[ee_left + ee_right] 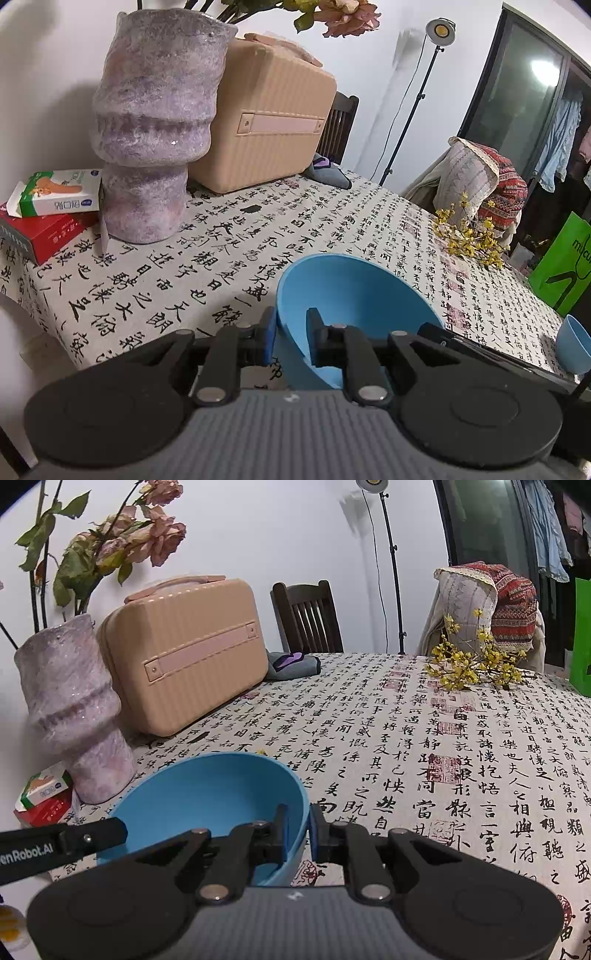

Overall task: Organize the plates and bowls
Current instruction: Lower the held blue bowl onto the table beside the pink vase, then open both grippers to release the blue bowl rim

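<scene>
While you look thru the left wrist cam, the purple vase [155, 125] and tan case [266, 110] stand at the back of the table [207, 258], boxes [48, 214] at left, a 2nd small blue bowl [574, 347] at far right. Your left gripper [291, 336] pinches the blue bowl [351, 306] rim, one finger inside, one outside, bowl tilted.

Right wrist cam: vase [74, 716], case [184, 653], yellow flowers [476, 664] beyond. Your right gripper [297, 830] clamps the same bowl's [207, 794] opposite rim, jaws narrow; the left tool enters from the left.

Two blue bowls [354, 295] [574, 343], one vase [155, 122]
</scene>
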`<action>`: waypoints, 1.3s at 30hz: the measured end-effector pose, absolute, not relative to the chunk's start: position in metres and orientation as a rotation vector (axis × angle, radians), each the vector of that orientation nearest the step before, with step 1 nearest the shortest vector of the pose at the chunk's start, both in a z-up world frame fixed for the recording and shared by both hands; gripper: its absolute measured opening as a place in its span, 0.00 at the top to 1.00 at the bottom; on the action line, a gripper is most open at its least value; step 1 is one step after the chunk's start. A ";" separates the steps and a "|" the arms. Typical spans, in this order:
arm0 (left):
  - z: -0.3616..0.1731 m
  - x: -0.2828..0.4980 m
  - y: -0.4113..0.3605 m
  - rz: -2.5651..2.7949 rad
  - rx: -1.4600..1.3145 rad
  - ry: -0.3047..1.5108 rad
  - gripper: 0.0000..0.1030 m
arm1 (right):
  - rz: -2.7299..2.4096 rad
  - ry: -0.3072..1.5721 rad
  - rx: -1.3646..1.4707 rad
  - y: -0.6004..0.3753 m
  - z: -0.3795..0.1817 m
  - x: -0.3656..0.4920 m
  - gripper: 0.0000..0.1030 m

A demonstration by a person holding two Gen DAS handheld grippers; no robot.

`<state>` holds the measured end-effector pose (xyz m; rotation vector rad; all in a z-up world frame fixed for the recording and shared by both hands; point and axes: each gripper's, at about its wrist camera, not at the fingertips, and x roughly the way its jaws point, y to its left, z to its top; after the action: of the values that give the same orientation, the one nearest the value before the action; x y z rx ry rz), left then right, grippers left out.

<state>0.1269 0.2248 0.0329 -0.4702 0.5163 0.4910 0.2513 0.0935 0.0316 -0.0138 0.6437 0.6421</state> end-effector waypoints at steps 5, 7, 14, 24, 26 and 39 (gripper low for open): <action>0.035 0.122 0.225 0.480 -0.471 0.488 0.51 | 0.670 0.632 0.022 0.083 0.034 0.252 0.87; 0.035 0.120 0.223 0.481 -0.463 0.472 0.49 | 0.673 0.618 0.035 0.076 0.035 0.252 0.80; 0.035 0.112 0.218 0.465 -0.432 0.420 0.21 | 0.671 0.552 0.073 0.045 0.035 0.247 0.35; 0.029 0.089 0.192 0.490 -0.334 0.286 0.00 | 0.676 0.436 0.049 0.008 0.032 0.231 0.00; 0.027 0.084 0.189 0.489 -0.331 0.274 0.00 | 0.682 0.419 0.042 0.003 0.031 0.225 0.00; 0.008 0.053 0.170 0.499 -0.318 0.250 0.00 | 0.729 0.359 0.028 -0.022 0.026 0.194 0.00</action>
<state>0.0530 0.1704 0.0085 -0.3178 0.2504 0.4989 0.1944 -0.0220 0.0260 0.0278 0.3593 0.7295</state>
